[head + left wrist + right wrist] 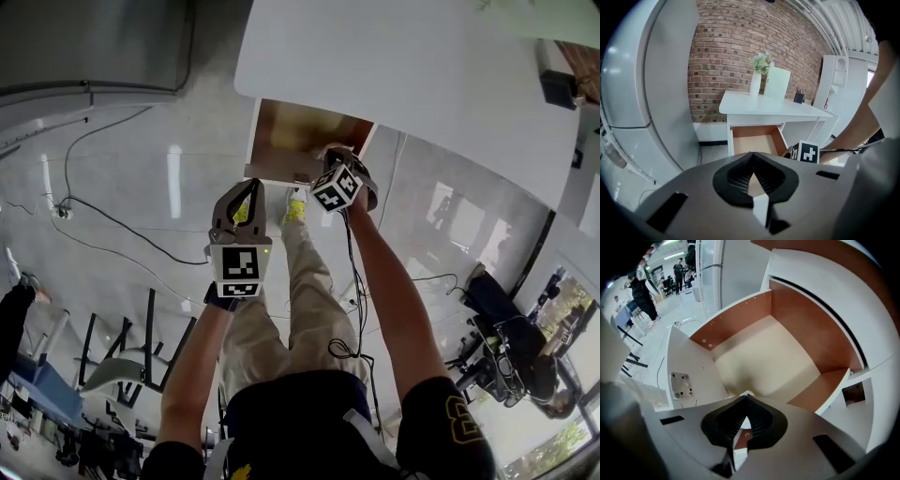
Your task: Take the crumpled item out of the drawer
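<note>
Right gripper point(746, 397): jaws closed tip to tip, poised over the front of the open drawer point(787, 319) under the white desk point(764, 106). A small white sliver point(747, 393) shows at the tips (whether it is the crumpled item cannot be told). Left gripper point(752, 154): jaws closed on nothing, held back from the desk, facing the drawer.

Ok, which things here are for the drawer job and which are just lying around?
For the job: open drawer; right gripper, shut, at the drawer. No crumpled item shows.
Just around: vase with plant; floor cable; left gripper, shut, held back.
</note>
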`<state>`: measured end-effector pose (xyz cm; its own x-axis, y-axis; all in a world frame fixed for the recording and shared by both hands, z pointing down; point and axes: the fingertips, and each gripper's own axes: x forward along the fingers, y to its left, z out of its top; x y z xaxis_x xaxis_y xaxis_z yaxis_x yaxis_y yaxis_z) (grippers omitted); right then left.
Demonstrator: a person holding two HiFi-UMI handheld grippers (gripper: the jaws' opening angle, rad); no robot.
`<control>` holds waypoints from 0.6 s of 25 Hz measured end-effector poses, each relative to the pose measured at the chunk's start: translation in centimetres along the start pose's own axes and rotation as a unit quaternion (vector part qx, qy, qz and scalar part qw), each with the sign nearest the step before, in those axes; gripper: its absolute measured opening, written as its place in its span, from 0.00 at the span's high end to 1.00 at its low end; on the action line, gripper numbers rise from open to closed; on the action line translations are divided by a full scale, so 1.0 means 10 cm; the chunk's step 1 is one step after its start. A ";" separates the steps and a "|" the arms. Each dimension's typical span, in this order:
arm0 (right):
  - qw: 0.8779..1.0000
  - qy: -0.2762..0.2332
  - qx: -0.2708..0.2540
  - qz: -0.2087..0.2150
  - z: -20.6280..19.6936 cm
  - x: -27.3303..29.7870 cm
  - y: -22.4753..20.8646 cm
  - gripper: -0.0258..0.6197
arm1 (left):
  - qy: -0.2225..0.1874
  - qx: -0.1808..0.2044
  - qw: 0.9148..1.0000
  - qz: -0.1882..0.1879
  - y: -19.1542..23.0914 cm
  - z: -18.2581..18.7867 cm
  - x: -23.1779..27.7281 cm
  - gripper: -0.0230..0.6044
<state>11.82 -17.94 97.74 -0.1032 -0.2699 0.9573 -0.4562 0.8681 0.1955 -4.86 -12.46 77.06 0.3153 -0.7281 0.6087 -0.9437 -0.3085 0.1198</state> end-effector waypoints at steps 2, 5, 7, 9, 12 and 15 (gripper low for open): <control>1.000 -0.012 0.012 -0.002 0.05 -0.22 -0.01 0.92 | -0.003 0.004 1.000 -0.002 -0.05 0.10 -0.09 0.93; 0.999 -0.039 0.028 -0.008 0.13 -0.64 -0.03 0.92 | -0.011 0.011 1.000 -0.008 -0.14 0.34 -0.26 0.93; 0.997 -0.064 0.033 -0.016 0.24 -0.97 -0.07 0.92 | -0.022 0.019 1.000 -0.011 -0.16 0.57 -0.37 0.93; 0.995 -0.091 0.038 -0.025 0.36 -1.38 -0.10 0.92 | -0.034 0.025 0.999 -0.012 -0.19 0.80 -0.52 0.93; 0.989 -0.133 0.053 -0.040 0.51 -2.03 -0.14 0.92 | -0.045 0.030 0.998 -0.017 -0.27 1.07 -0.75 0.93; 0.979 -0.178 0.082 -0.059 0.66 -2.67 -0.25 0.92 | -0.048 0.047 0.997 -0.025 -0.38 1.27 -0.92 0.93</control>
<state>9.88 -15.67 70.31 -0.3295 -0.5168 0.7902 -0.6162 0.7518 0.2346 -2.86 -12.40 61.06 0.3746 -0.7645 0.5247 -0.9142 -0.3991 0.0712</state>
